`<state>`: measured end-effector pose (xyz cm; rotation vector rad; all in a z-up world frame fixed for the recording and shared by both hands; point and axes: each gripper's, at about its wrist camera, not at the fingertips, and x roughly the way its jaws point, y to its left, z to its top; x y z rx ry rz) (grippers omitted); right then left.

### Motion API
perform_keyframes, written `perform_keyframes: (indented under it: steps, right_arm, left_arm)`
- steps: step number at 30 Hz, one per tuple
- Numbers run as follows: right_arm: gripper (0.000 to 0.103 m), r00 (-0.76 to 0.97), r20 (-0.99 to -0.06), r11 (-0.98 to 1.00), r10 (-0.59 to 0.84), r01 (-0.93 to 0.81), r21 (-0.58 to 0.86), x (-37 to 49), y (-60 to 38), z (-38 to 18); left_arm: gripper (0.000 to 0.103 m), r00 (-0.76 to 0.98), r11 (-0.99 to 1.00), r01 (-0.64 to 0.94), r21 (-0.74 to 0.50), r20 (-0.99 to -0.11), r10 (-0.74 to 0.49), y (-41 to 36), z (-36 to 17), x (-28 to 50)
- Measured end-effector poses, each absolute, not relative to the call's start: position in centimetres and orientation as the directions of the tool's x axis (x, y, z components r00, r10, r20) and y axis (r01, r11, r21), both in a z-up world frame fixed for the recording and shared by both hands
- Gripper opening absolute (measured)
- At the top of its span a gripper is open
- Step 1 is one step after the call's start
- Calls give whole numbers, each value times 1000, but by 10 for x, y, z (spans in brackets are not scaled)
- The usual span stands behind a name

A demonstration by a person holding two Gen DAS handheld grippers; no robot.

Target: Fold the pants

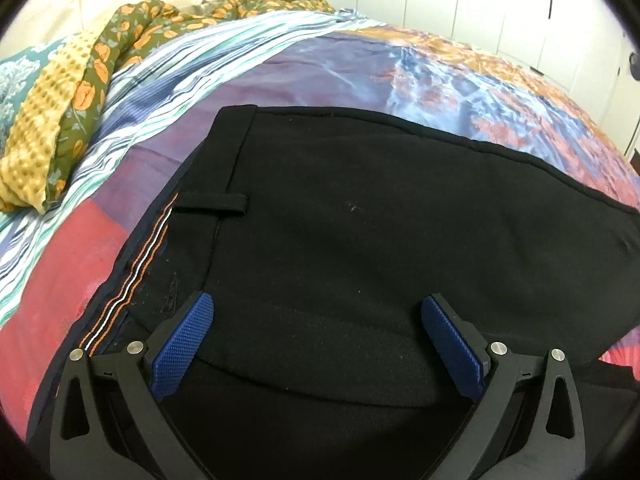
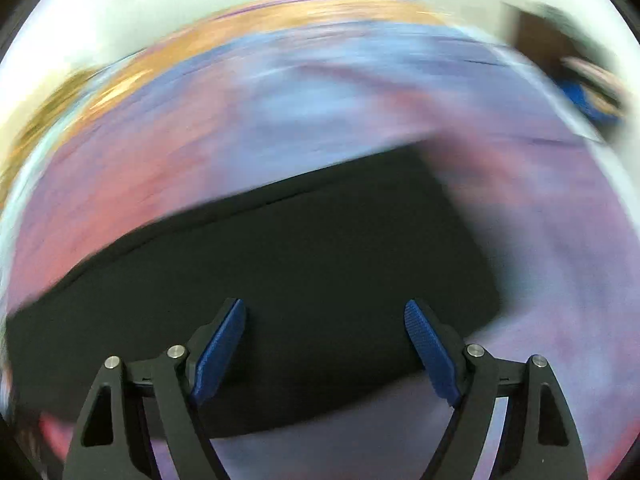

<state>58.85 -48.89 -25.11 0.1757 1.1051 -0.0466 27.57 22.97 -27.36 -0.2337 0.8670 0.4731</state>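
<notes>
We see black pants (image 1: pixel 360 248) lying flat on a bed, folded into a wide dark slab over a bedspread (image 1: pixel 320 76) printed in purple, red, blue and orange. From the left wrist camera, the waistband (image 1: pixel 132 276) runs along the left edge of the pants, its inner lining showing orange and white stripes, and a belt loop (image 1: pixel 212 203) lies across it. The left hand-held gripper (image 1: pixel 318 312) hovers just over the pants near the waist, its blue pads (image 1: pixel 182 348) spread wide with nothing pinched between them. Beyond the pants, a striped white and teal sheet (image 1: pixel 132 104) and a bunched olive blanket with orange flowers (image 1: pixel 116 60) lie toward the head of the bed, with white cupboard doors (image 1: pixel 480 8) behind. The right wrist camera gives a heavily smeared view, so we can only say that the right hand-held gripper (image 2: pixel 325 320) seems to hang over the other end of the pants (image 2: pixel 280 260), where a squared dark edge meets the bedspread (image 2: pixel 280 112). Its blue pads (image 2: pixel 218 354) also stand well apart, released, gripping no cloth.
</notes>
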Motion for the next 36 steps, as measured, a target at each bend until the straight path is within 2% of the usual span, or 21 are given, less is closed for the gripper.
perform_keyframes:
  steps: [2, 4, 6, 9, 10, 11, 15, 19, 22, 25, 26, 28, 29, 33, 35, 36]
  right_arm:
    - [79, 470, -879, 975, 84, 145, 171, 598, -515, -242]
    - [71, 464, -872, 971, 156, 91, 222, 609, -521, -241]
    - [67, 424, -894, 981, 141, 64, 185, 614, -514, -250]
    - [33, 376, -921, 993, 102, 18, 118, 609, -504, -266]
    - [8, 392, -916, 995, 88, 5, 98, 603, -503, -262]
    - [5, 415, -905, 995, 95, -4, 103, 594, -505, -253]
    - [5, 515, -842, 986, 159, -126, 108, 532, -496, -196]
    - [4, 583, -790, 971, 190, -228, 66, 419, -491, -150]
    - [4, 583, -796, 980, 161, -189, 60, 324, -511, -152]
    - [6, 506, -857, 995, 96, -74, 68, 258, -532, -184]
    - [8, 468, -883, 999, 43, -7, 45, 243, -539, -197]
    - [31, 449, -893, 996, -22, 92, 22, 219, -549, -203]
    - [35, 461, -887, 993, -21, 116, 37, 209, -551, -200]
    - [41, 539, -842, 991, -18, 121, 56, 173, -533, -170]
    - [42, 572, -813, 982, 108, 66, 178, 157, -505, -159]
    - [47, 580, -791, 964, 197, 31, 263, 155, -488, -160]
  left_arm:
    - [102, 555, 872, -490, -8, -774, 305, 230, -274, 276]
    - [102, 553, 871, -491, -3, -774, 309, 230, -275, 276]
    - [102, 553, 871, -491, -1, -773, 310, 230, -275, 277]
    - [102, 554, 871, -491, -3, -773, 309, 230, -276, 277]
    - [102, 554, 871, -491, -3, -773, 310, 230, -276, 277]
    - [102, 553, 871, -491, -2, -773, 310, 230, -276, 277]
    - [102, 549, 871, -491, 5, -774, 314, 229, -276, 278]
    - [102, 535, 871, -491, 25, -780, 324, 228, -276, 281]
    - [102, 521, 873, -486, 41, -788, 328, 227, -276, 284]
    - [103, 494, 875, -479, 64, -805, 329, 226, -276, 289]
    - [103, 476, 875, -479, 71, -817, 327, 227, -274, 291]
    - [102, 439, 877, -474, 77, -843, 311, 229, -268, 295]
    - [102, 422, 878, -472, 72, -856, 297, 228, -263, 293]
    - [102, 468, 885, -464, -46, -861, 200, 216, -238, 262]
    - [102, 514, 898, -426, -111, -846, 139, 201, -228, 241]
    - [102, 533, 904, -408, -128, -837, 122, 192, -224, 232]
